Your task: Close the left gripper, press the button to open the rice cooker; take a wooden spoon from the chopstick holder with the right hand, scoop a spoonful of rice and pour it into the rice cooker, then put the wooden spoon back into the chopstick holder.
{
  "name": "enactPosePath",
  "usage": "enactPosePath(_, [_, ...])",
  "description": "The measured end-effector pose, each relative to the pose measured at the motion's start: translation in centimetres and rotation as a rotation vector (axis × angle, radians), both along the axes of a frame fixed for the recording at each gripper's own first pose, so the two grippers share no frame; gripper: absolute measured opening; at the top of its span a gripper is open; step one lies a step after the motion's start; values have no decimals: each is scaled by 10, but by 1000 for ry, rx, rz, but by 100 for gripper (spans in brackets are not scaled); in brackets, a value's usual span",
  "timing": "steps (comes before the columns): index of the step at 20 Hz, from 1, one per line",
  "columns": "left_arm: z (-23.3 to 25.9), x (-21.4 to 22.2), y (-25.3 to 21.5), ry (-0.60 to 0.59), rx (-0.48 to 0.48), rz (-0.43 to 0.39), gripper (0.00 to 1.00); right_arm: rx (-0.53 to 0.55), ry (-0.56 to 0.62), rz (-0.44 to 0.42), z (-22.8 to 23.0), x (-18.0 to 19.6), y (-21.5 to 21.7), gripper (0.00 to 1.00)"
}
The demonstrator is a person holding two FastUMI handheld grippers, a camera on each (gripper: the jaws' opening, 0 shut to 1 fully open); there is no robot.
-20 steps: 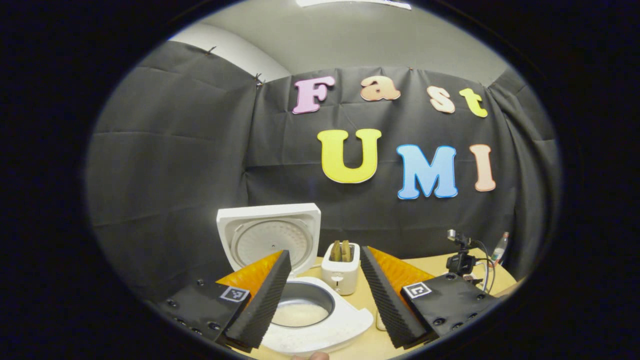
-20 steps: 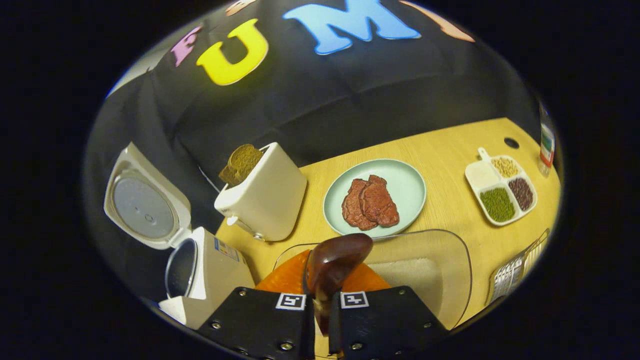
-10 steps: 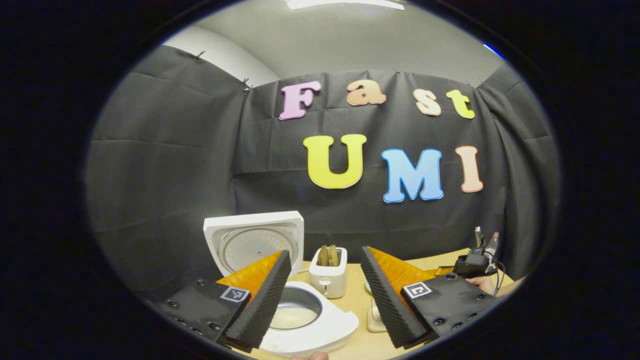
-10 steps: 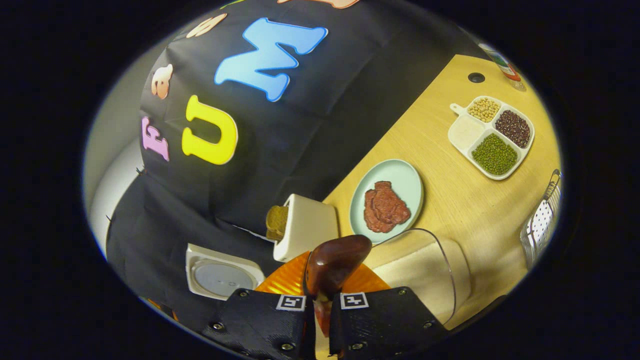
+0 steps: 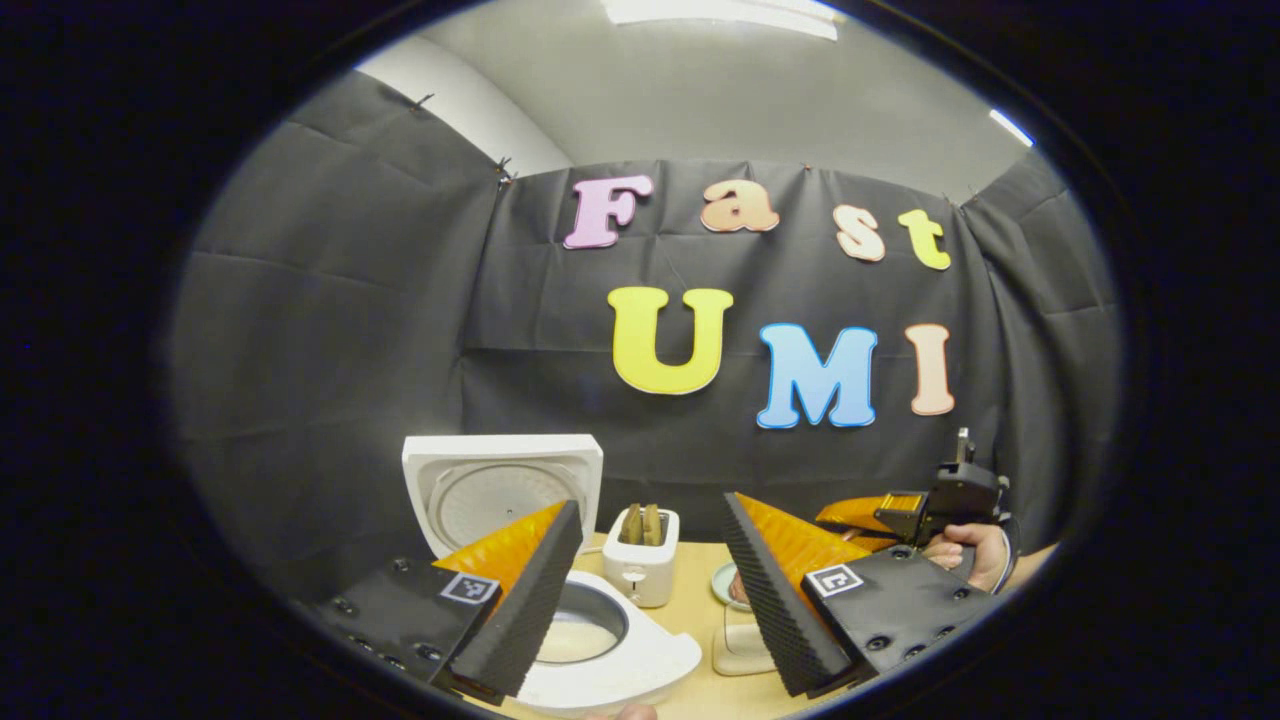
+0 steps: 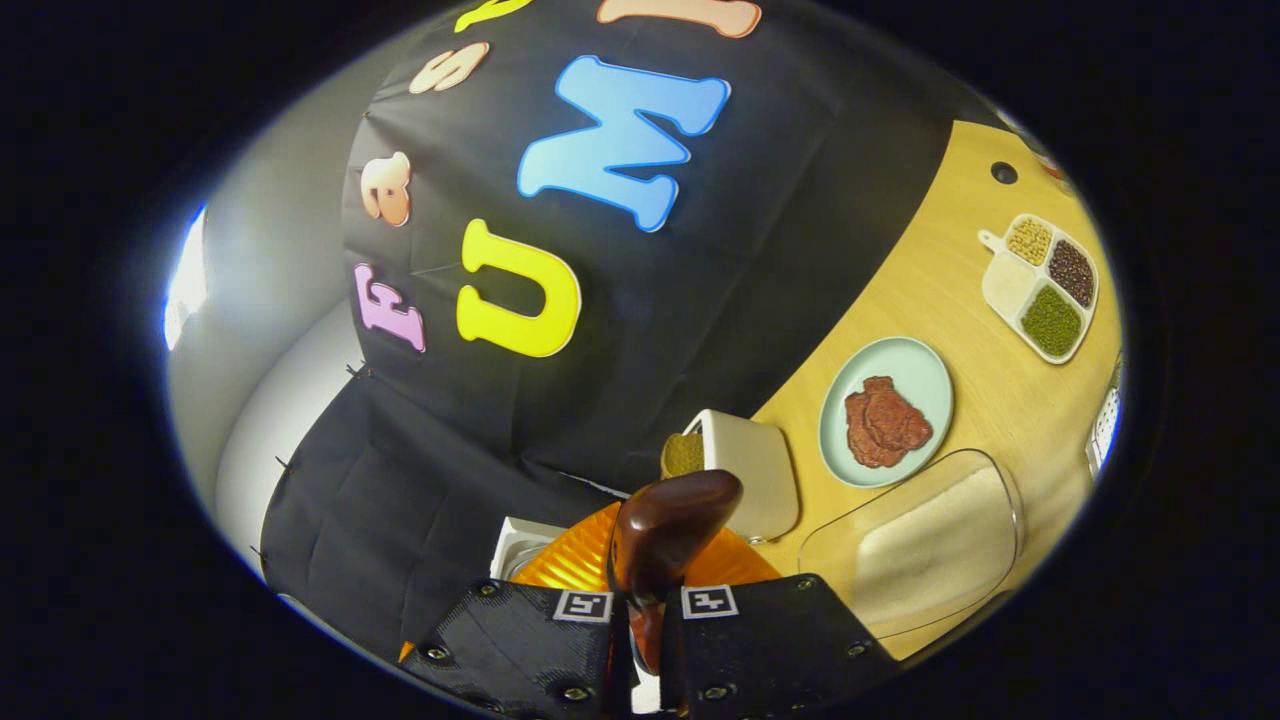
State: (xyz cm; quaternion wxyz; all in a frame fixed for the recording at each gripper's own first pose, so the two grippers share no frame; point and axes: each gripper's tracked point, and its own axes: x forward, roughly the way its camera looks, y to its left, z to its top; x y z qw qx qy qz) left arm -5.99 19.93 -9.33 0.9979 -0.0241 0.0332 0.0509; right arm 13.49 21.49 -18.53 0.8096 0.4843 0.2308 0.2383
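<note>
- Left gripper view: the left gripper (image 5: 650, 585) hangs over the near edge of the wooden bench (image 5: 700, 620) with its fingers spread wide, nothing between them.
- Right below and ahead of it is the white rice cooker (image 5: 590, 650), lid (image 5: 502, 488) flipped up and standing upright at the back. You can look into the metal pot, and there's a pale layer of rice (image 5: 572, 640) at the bottom.
- Just behind the cooker stands a small white toaster (image 5: 640, 565) with two bread slices poking out of the top.
- Over on the right side, the right gripper (image 5: 860, 515) is up in the air, a person's hand (image 5: 975, 555) wrapped round its handle. Can't make out the spoon from here.
- Right gripper view: everything's rolled way over, so the bench runs diagonally. The right gripper's fingers are pinched narrow on the handle of the dark wooden spoon (image 6: 665, 525), bowl sticking out forward past the fingers. Can't tell whether there's any rice in it.
- Past the spoon sits the toaster, and a corner of the cooker's lid peeks out by the orange finger.
- Near the toaster there's a light green plate (image 6: 885, 410) with a reddish slab of meat (image 6: 885, 422) on it, and a clear plastic tub of rice (image 6: 925, 545) just beside the plate.
- Farther along is a white divided tray (image 6: 1045, 285) with beans and grains in separate compartments.
</note>
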Motion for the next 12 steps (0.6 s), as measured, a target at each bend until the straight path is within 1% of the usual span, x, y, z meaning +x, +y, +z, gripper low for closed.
enactPosePath(3, [-1,-2,8,-4,-7,5,100,-5,-20,17,15,-1,23,11])
enactPosePath(5, [4,-4,6,-17,-18,-5,100,-24,-28,38,19,-3,41,11])
enactPosePath(6, [5,-6,7,-23,-19,-10,97,-29,-33,50,21,-4,52,11])
enactPosePath(7, [6,-8,9,-27,-16,-13,96,-32,-37,59,23,-4,60,11])
enactPosePath(11, [9,-17,22,-39,-8,-7,96,-28,-42,89,27,-6,90,11])
enactPosePath(12, [8,-19,26,-38,-11,-3,92,-26,-41,96,28,-7,97,11])
